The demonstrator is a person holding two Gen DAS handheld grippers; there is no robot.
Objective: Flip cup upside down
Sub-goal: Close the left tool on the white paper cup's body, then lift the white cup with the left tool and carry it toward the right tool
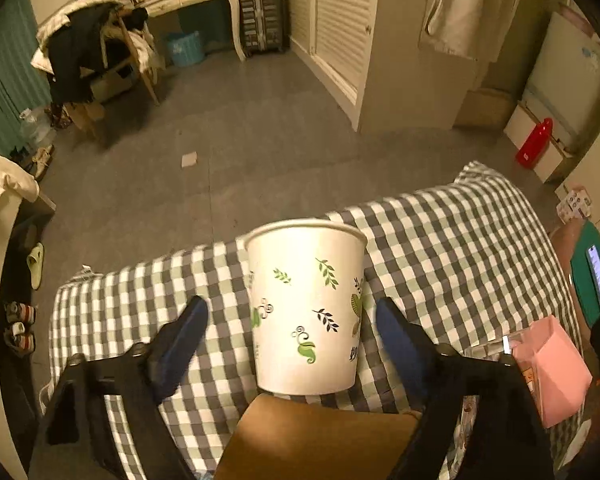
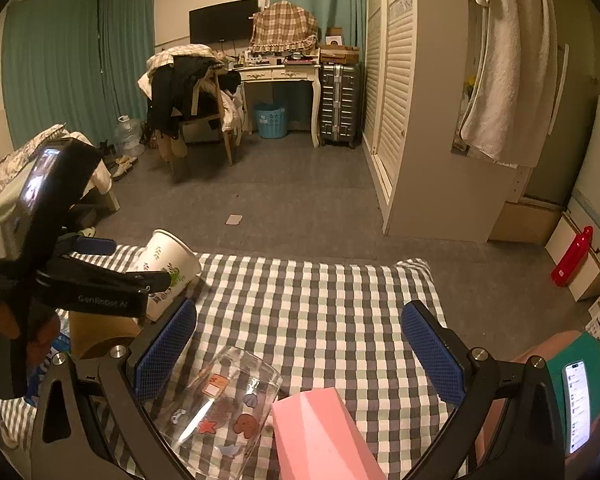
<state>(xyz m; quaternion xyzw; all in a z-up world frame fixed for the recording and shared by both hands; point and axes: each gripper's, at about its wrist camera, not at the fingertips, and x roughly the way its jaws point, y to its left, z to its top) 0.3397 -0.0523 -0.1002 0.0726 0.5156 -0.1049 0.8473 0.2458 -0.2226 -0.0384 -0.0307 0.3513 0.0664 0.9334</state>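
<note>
A white paper cup (image 1: 306, 306) with green leaf prints stands upright, mouth up, on a brown cardboard block (image 1: 320, 436). My left gripper (image 1: 292, 312) is open, one finger on each side of the cup with gaps to both. In the right wrist view the cup (image 2: 168, 266) and the left gripper (image 2: 136, 264) show at the left. My right gripper (image 2: 300, 344) is open and empty above the checked cloth (image 2: 320, 300).
A clear glass cup with stickers (image 2: 224, 404) and a pink box (image 2: 320, 436) sit just below the right gripper. The pink box (image 1: 556, 368) also shows right of the left gripper. A phone (image 2: 578, 404) stands at the right edge. The floor lies beyond the table's far edge.
</note>
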